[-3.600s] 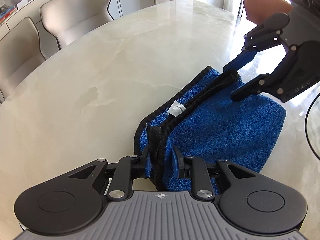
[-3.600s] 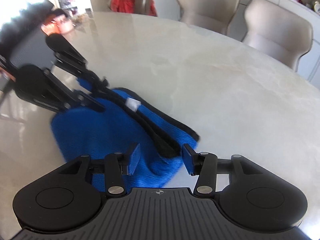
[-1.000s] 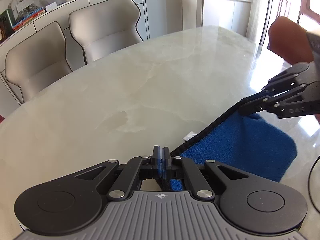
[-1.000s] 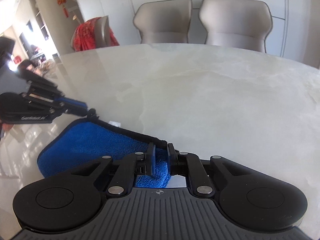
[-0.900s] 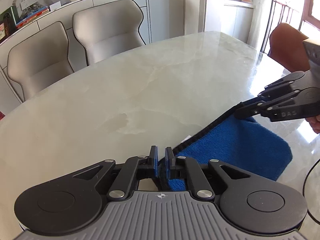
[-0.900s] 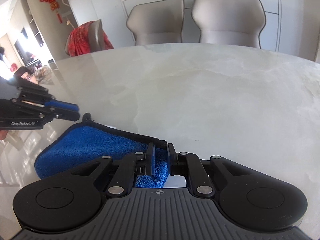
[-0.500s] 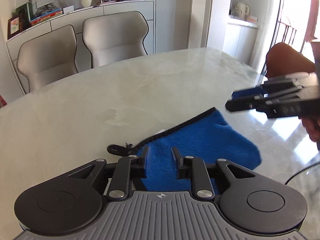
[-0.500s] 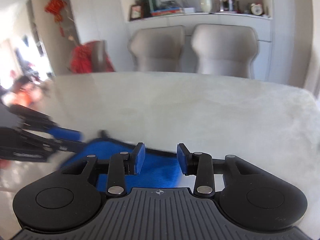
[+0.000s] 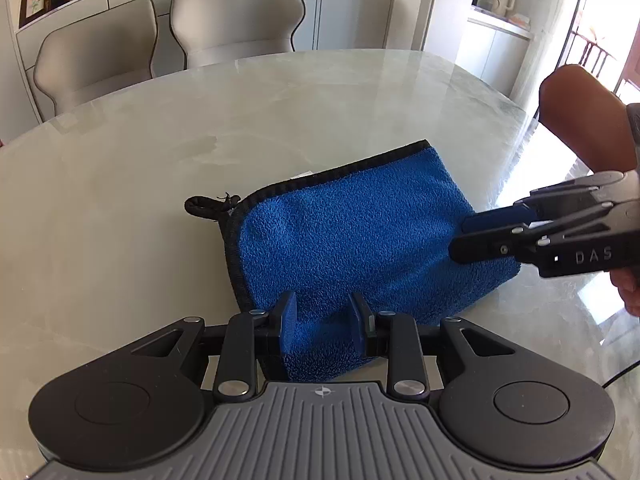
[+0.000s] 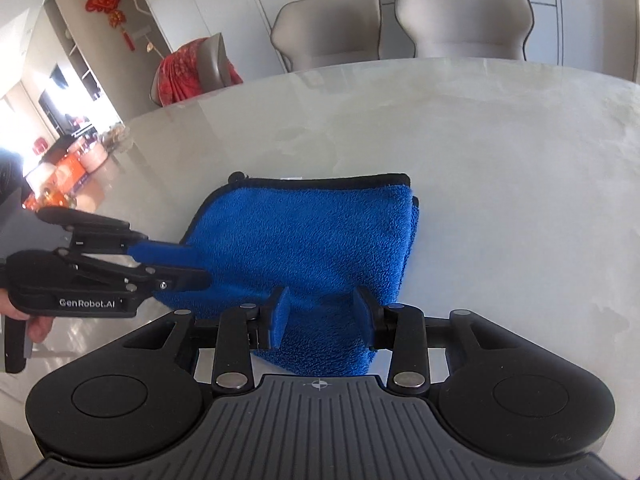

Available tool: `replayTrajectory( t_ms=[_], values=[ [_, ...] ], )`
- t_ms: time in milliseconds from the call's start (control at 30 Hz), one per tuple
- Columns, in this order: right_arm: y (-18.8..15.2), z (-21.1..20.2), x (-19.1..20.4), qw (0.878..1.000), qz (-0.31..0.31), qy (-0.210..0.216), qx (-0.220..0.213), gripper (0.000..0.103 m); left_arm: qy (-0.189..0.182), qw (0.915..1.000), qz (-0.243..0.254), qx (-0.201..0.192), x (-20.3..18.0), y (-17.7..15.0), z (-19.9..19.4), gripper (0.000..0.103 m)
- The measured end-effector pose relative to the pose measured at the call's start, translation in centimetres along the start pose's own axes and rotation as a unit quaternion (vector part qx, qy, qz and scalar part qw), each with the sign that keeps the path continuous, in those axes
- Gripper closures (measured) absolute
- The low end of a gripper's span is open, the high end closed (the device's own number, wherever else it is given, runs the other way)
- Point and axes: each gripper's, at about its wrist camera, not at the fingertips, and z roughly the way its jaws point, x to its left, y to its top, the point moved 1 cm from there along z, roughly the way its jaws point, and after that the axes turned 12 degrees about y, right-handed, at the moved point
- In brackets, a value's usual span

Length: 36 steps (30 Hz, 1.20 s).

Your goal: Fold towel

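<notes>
A blue towel (image 9: 352,232) with a black hem lies folded flat on the marble table (image 9: 120,200); it also shows in the right wrist view (image 10: 312,240). A black hanging loop (image 9: 204,205) sticks out at its far left corner. My left gripper (image 9: 323,322) is open and empty, its fingers above the towel's near edge. My right gripper (image 10: 321,312) is open and empty over the near edge too. The right gripper (image 9: 464,236) shows from the side at the towel's right end, the left gripper (image 10: 192,266) at its left end.
Two beige chairs (image 9: 236,16) stand behind the table's far edge. A chair with a red cloth (image 10: 192,72) stands at the far left in the right wrist view. A brown chair back (image 9: 580,116) is at the right.
Both grippers let go of the towel's hem, opened and drew back. The towel now lies folded flat on the table.
</notes>
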Motion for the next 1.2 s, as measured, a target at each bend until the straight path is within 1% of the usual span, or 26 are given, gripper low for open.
replayTrajectory(
  t_ms=[67, 100, 133, 167, 200, 267, 367, 433, 533, 600, 700, 767, 833, 867, 933, 1033, 1100, 1200],
  values=[
    [0.6, -0.4, 0.0, 1.0, -0.006, -0.004, -0.011, 0.066, 0.004, 0.9998, 0.013, -0.015, -0.1, 0.6, -0.4, 0.074],
    [1.2, -0.7, 0.0, 1.0, -0.011, -0.002, -0.025, 0.064, 0.006, 0.9995, 0.018, -0.027, -0.1, 1.0, -0.6, 0.074],
    [1.7, -1.0, 0.0, 0.999, -0.017, 0.0, -0.038, 0.061, 0.009, 0.9989, 0.023, -0.041, -0.1, 1.4, -0.8, 0.07],
    [2.3, -1.0, -0.2, 0.999, -0.019, 0.002, -0.047, 0.06, 0.01, 0.9983, 0.024, -0.051, -0.1, 2.0, -0.8, 0.066],
    [2.7, -0.8, -0.4, 0.999, -0.018, 0.003, -0.049, 0.06, 0.01, 0.9982, 0.021, -0.056, 0.0, 2.6, -0.5, 0.059],
    [3.6, -0.2, -1.0, 0.999, -0.016, 0.005, -0.052, 0.06, 0.008, 0.9984, 0.017, -0.054, -0.1, 3.2, 0.3, 0.059],
    [4.5, 1.5, -2.1, 0.999, -0.016, 0.005, -0.042, 0.06, 0.007, 0.999, 0.016, -0.04, -0.2, 3.6, 2.0, 0.059],
    [4.9, 2.5, -2.8, 0.999, -0.012, 0.005, -0.031, 0.06, 0.011, 0.9995, 0.015, -0.023, -0.1, 3.1, 2.9, 0.059],
    [4.7, 3.4, -3.5, 1.0, -0.015, 0.01, -0.016, 0.06, 0.008, 0.9995, 0.01, -0.031, 0.1, 2.5, 3.0, 0.059],
    [4.4, 3.5, -3.5, 0.999, -0.031, 0.012, -0.013, 0.06, 0.006, 0.9994, 0.005, -0.032, 0.3, 2.3, 2.8, 0.059],
    [4.6, 2.6, -2.5, 0.999, -0.035, -0.005, -0.012, 0.06, 0.014, 0.9993, -0.007, -0.035, 0.5, 2.3, 1.8, 0.059],
    [4.2, 0.7, -0.7, 0.998, -0.048, -0.008, -0.031, 0.059, 0.02, 0.9983, -0.023, -0.049, 0.5, 2.0, 0.4, 0.058],
    [3.3, -0.8, 0.8, 0.998, -0.046, 0.001, -0.043, 0.057, 0.022, 0.9967, -0.043, -0.065, 0.5, 1.4, -1.3, 0.048],
    [2.9, -1.2, 1.3, 0.998, -0.043, 0.009, -0.044, 0.057, 0.022, 0.9961, -0.048, -0.071, 0.3, 1.1, -2.0, 0.046],
    [1.4, -2.2, 2.5, 0.999, -0.034, 0.018, -0.037, 0.057, 0.022, 0.9956, -0.05, -0.076, -0.2, 0.4, -2.9, 0.046],
    [-0.4, -2.6, 3.2, 0.999, -0.017, 0.021, -0.025, 0.057, 0.021, 0.9967, -0.046, -0.063, -1.0, -0.6, -3.0, 0.046],
    [-1.2, -2.4, 2.9, 1.0, 0.004, 0.021, -0.019, 0.057, 0.017, 0.9976, -0.048, -0.046, -1.3, -1.1, -2.3, 0.046],
    [-1.9, -1.8, 2.1, 1.0, 0.026, 0.014, -0.01, 0.057, 0.017, 0.9982, -0.048, -0.031, -1.6, -1.5, -1.2, 0.046]
  ],
)
